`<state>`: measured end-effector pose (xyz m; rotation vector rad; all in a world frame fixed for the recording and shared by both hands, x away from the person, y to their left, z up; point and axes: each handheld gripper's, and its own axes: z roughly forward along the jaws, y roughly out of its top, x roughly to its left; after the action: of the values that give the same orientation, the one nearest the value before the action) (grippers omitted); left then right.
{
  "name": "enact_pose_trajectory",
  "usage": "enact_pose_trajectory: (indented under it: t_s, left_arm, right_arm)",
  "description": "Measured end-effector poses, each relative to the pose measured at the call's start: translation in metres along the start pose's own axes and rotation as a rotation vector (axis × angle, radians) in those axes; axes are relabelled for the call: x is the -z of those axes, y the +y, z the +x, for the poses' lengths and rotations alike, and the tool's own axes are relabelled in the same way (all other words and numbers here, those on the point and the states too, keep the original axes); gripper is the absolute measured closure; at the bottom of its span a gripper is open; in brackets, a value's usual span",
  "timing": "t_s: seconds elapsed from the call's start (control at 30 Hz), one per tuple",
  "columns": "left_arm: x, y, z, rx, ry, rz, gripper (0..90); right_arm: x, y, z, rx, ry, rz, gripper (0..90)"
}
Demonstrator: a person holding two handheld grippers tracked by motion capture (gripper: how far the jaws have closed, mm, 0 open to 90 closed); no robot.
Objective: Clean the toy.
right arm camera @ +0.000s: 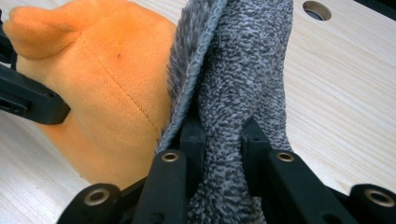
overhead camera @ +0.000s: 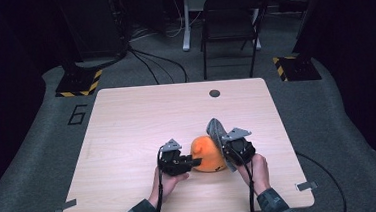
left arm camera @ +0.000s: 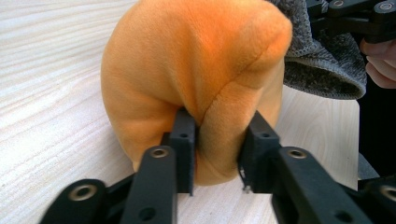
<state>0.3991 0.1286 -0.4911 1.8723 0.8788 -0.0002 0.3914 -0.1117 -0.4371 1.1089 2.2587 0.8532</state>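
The worktop filled the middle of the high view, with a chair behind it at the top. Low and centre lay an orange plush joined to a grey fleece at its right. The left gripper, at the plush's left, had its fingers set narrow around an orange fold, pads just touching and the pinch looking slack. The right gripper had its fingers clamped tight on the grey fleece. The risk, as I judged it: if the right hand pulled, the loosely held fold could slip free and the whole soft piece drag rightward across the worktop.
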Motion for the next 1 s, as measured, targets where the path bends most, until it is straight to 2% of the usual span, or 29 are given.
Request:
enact_pose_trajectory:
  t_s: [0.17, 0.37, 0.57, 0.67, 0.77, 0.83, 1.0]
  left_arm:
    - [0.003, 0.002, 0.001, -0.019, 0.004, 0.007, 47.7]
    - [0.014, 0.001, 0.006, -0.038, 0.025, -0.018, 34.7]
    - [0.02, -0.002, 0.009, -0.077, 0.064, -0.011, 25.0]
    - [0.019, -0.006, 0.013, -0.073, 0.068, -0.004, 16.9]
    - [0.017, -0.009, 0.019, -0.081, 0.065, 0.005, 15.1]
    - [0.016, -0.011, 0.024, -0.067, 0.057, 0.0, 13.4]
    - [0.01, -0.016, 0.03, -0.072, 0.057, 0.02, 17.7]
  right_arm:
    - [-0.001, -0.001, -0.001, 0.0, -0.003, 0.006, 76.3]
    - [-0.002, -0.003, -0.002, -0.007, -0.006, 0.01, 76.3]
    - [-0.002, -0.003, -0.002, -0.005, -0.008, 0.01, 76.3]
    - [-0.002, -0.003, -0.003, -0.001, -0.011, 0.01, 76.3]
    - [-0.002, -0.003, -0.003, -0.001, -0.013, 0.01, 76.3]
    - [-0.002, -0.003, -0.003, -0.002, -0.013, 0.011, 76.3]
    - [-0.003, -0.003, -0.003, 0.0, -0.017, 0.014, 76.3]
